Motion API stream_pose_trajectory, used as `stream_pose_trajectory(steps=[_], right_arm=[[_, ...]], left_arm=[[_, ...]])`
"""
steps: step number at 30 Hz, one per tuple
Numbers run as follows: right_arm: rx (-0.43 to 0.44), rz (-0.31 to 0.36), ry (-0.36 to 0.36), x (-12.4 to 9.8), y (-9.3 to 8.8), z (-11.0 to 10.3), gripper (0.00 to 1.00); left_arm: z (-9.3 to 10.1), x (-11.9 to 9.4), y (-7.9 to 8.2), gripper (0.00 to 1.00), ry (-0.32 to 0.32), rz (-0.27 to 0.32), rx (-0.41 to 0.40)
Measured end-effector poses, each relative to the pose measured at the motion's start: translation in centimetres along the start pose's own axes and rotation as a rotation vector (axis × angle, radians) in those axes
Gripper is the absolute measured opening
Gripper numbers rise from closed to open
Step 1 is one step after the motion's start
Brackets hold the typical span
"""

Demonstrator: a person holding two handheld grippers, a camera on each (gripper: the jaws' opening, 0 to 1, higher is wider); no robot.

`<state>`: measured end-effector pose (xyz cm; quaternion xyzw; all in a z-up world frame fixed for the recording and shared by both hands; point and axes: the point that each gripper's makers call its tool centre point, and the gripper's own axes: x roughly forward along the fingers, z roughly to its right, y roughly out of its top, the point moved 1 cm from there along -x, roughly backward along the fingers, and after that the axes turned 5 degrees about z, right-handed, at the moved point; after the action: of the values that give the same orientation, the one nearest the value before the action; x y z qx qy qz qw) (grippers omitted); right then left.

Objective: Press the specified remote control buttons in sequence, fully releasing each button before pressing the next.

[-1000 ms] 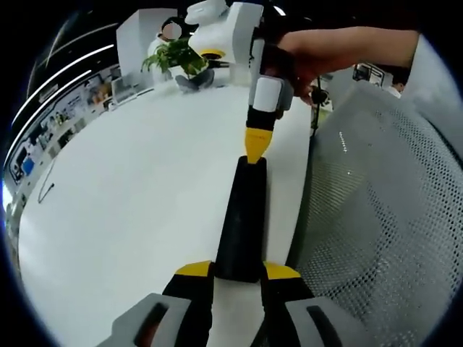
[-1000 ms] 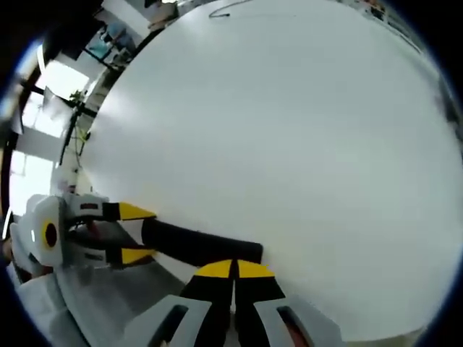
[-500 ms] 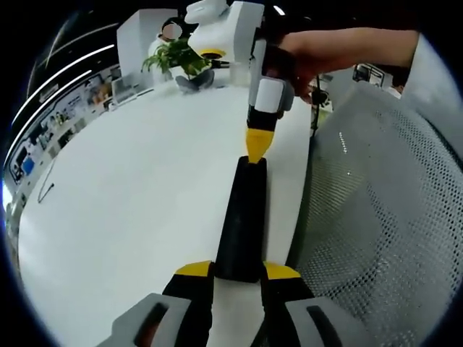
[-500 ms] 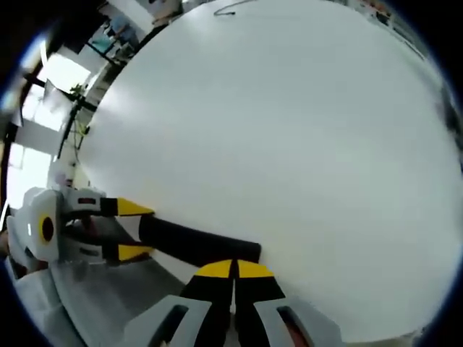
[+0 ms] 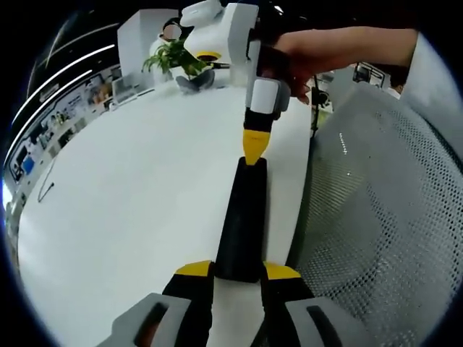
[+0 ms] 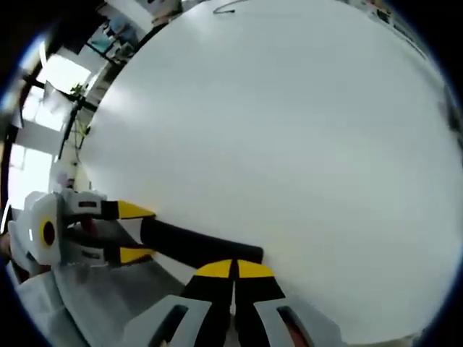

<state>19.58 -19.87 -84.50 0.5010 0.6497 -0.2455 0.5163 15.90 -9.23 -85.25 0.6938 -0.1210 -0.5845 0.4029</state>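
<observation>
Now left gripper (image 5: 239, 271) clamps remote (image 5: 241, 220); right gripper (image 5: 253, 144) tip on it

Your left gripper (image 5: 239, 271) has its yellow-tipped jaws spread and clamped on something dark. Your right gripper (image 5: 254, 153), gripped in your hand (image 5: 304, 58), points down at the far end, jaws pressed together.

both views are brightly and evenly lit, with soft, faint shadows. the white table (image 6: 289, 144) carries a broad pale sheen in the right gripper view, and windows (image 6: 43, 94) at its left edge are blown out. fisheye distortion bends lines near the edges. the potted plant (image 5: 173, 56) looks slightly soft.
</observation>
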Motion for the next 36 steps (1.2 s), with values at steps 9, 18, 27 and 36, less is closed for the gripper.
stream_pose_trajectory(steps=[9,18,27,36], right_arm=[[0.024,-0.005,-0.005,0.12,0.05,0.07,0.0],[0.031,0.018,-0.019,0.03,0.04,0.18,0.0],[0.077,0.036,-0.026,-0.11,0.03,0.07,0.0],[0.098,0.039,0.022,-0.54,0.46,-0.55,0.0]], left_arm=[[0.0,0.14,0.09,0.25,0.0,0.009,-0.001],[-0.03,0.15,0.11,0.24,0.0,0.02,0.004],[0.1,0.17,0.22,0.23,-0.007,0.017,0.017],[0.52,0.06,0.29,0.23,-0.02,0.014,0.034]])
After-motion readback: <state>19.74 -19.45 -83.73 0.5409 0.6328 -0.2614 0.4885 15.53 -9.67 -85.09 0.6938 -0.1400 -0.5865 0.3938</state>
